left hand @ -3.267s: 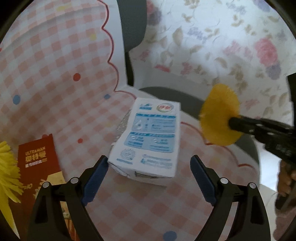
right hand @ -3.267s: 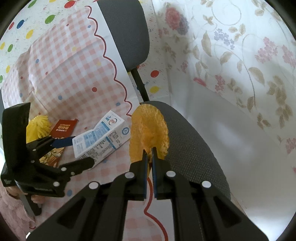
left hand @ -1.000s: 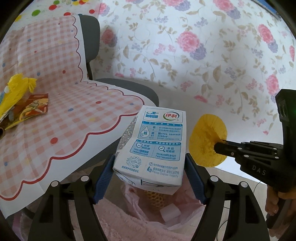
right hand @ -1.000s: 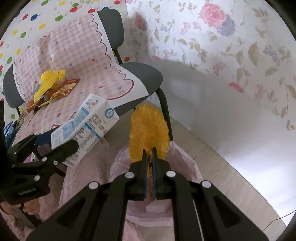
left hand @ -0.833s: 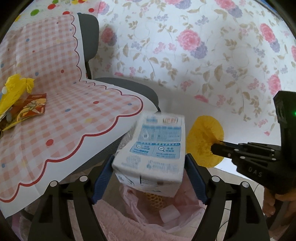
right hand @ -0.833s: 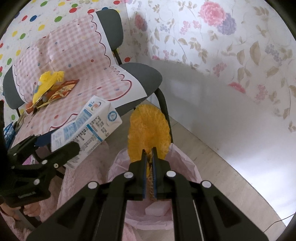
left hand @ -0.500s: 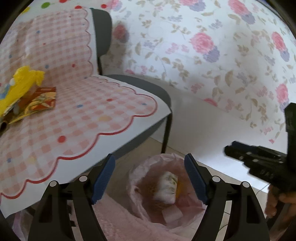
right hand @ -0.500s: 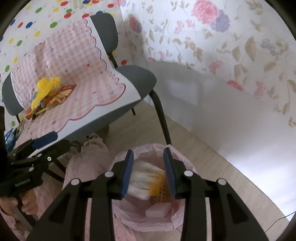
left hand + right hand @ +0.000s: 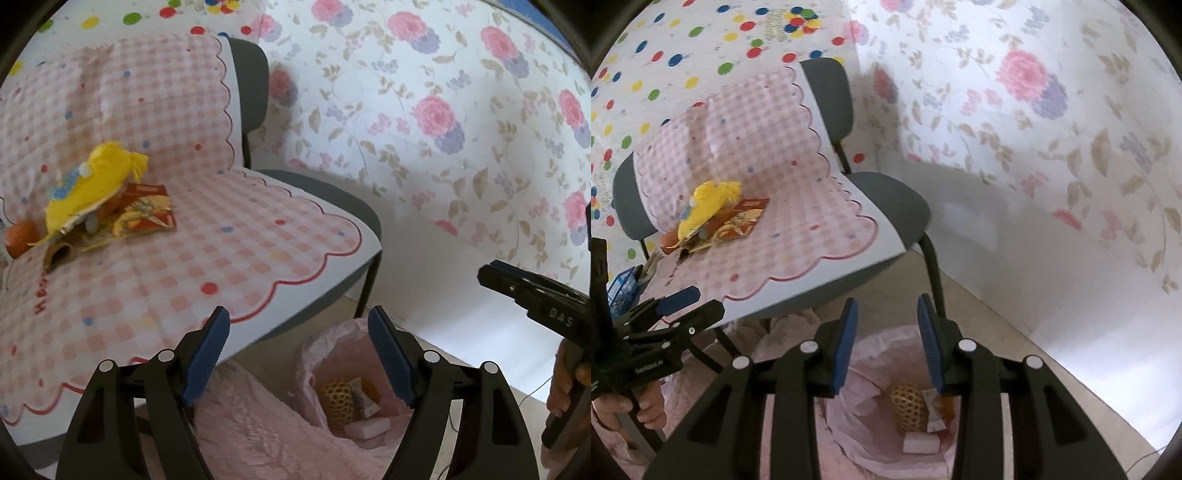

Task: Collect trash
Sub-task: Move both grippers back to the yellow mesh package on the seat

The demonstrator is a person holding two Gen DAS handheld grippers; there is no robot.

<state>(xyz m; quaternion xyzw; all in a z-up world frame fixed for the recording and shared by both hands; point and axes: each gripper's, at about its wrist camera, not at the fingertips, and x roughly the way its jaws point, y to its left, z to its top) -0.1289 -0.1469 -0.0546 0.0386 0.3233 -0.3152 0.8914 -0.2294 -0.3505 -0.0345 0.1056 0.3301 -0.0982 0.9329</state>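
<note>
My left gripper stands open and empty above the edge of the chair's pink checked cloth. My right gripper is open too, with nothing between its pads, right over the pink trash bag. In the bag lie a yellow mesh ball, a white block and a crumpled carton piece. On the chair seat, a yellow wrapper, a red packet and an orange item sit in a heap. The other view shows that yellow wrapper at the left.
The grey chair's front leg stands just behind the bag. A floral wall closes off the right side. A person's pink fuzzy clothing lies below the left gripper. A blue basket sits at the far left.
The milk carton left the left gripper and the yellow disc left the right gripper, both dropping into the bag. The right jaws opened. Both grippers rose and pulled back.
</note>
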